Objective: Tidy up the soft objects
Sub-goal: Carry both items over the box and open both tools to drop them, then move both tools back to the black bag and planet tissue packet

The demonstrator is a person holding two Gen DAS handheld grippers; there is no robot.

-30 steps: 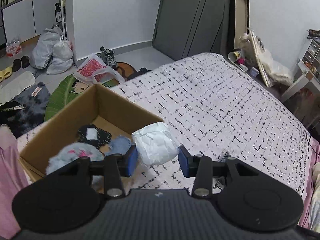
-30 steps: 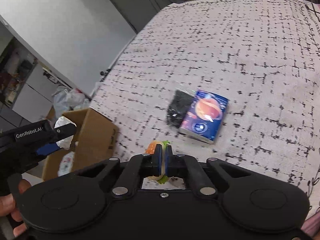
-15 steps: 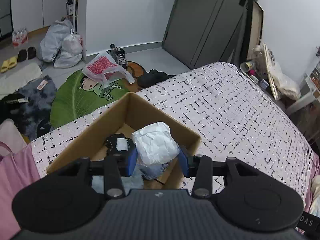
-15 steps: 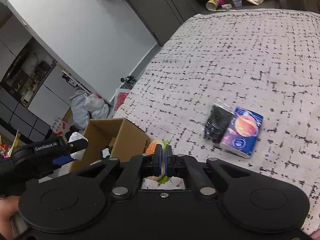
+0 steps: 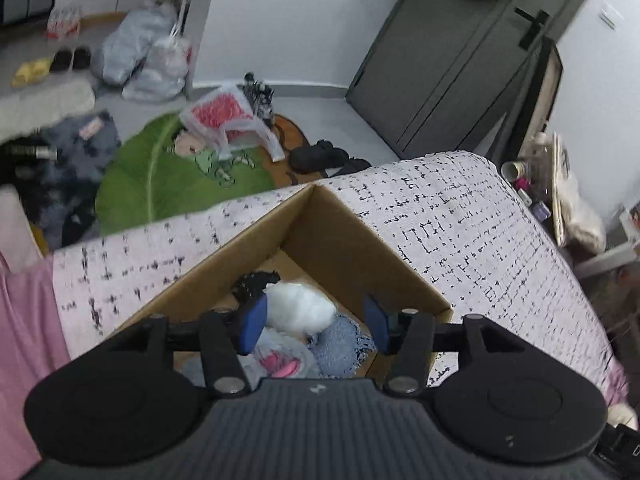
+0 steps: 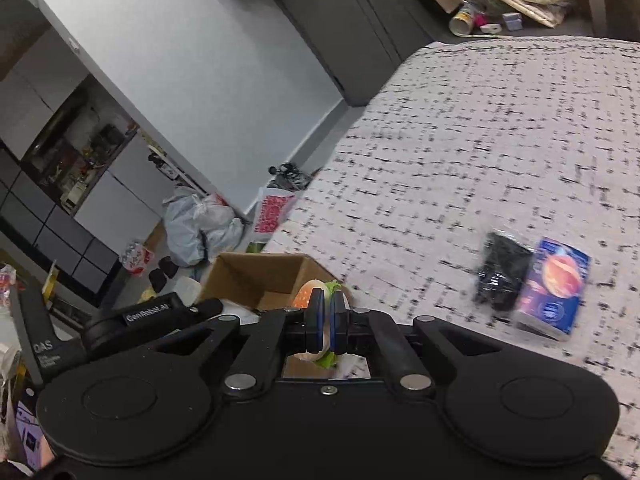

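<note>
Carried across from the bed's patterned cover to a spot above the cardboard box since a second back. Left hand-held gripper: jaws just been opening, now apart, the white soft bundle between them, resting against the left pad but clear of the right one, so apparently let go. Lying just below it, inside the box: a blue knitted piece, a grey-and-pink soft thing, something black. Probably released from low over the pile so as to land on top and not bounce out.

Right hand-held gripper: jaws together, clamped on a small burger-shaped soft toy, pinched thin between the pads, held near the box as if waiting its turn. Further out on the bed, well apart from the box: a black packet touching a blue pack with an orange planet print, both left to collect.
</note>
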